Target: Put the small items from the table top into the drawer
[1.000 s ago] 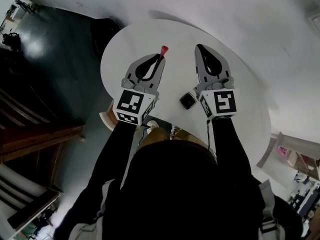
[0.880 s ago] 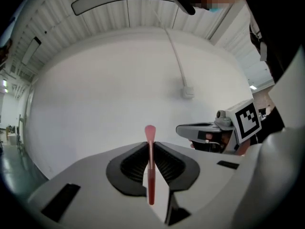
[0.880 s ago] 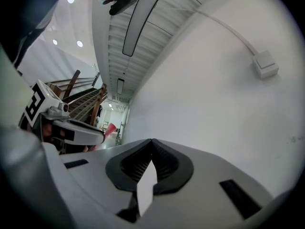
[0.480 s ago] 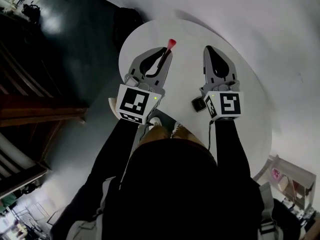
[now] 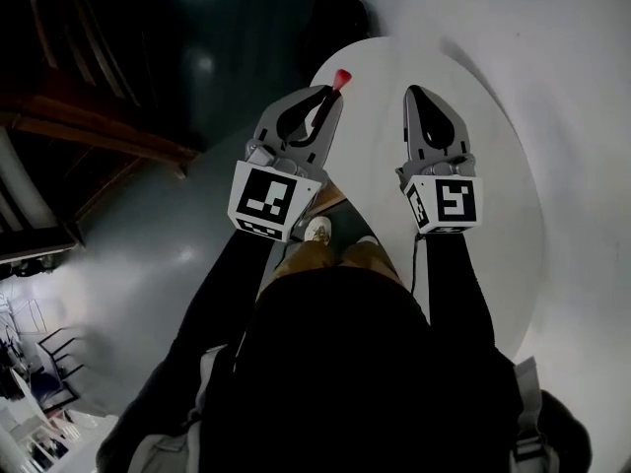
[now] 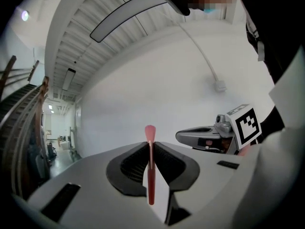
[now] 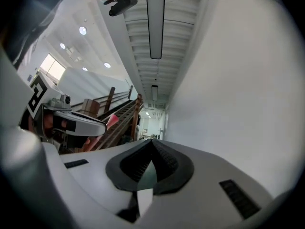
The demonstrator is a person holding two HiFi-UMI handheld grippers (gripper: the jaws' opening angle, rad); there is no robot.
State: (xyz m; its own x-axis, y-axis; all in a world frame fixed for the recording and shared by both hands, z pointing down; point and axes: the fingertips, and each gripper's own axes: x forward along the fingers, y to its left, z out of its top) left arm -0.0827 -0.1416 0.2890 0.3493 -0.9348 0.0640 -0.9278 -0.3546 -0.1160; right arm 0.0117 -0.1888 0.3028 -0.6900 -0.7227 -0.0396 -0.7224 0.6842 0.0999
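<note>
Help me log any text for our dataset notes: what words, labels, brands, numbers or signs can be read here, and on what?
None can be read.
Left marker cube on the left gripper: black-and-white squares only, no letters.
Right marker cube on the right gripper: the same kind of pattern, no text.
Red-tipped stick in the left gripper: no print shows.

I counted two grey two-jaw grippers, the left gripper [image 5: 330, 95] and the right gripper [image 5: 415, 94]. There were two white cubes with black square markers, one marker cube [image 5: 266, 201] on the left and one marker cube [image 5: 449, 203] on the right. There was one slender red stick with a pink paddle tip [image 5: 340, 78], one round white table [image 5: 493, 166], and one white shoe [image 5: 317, 230].
</note>
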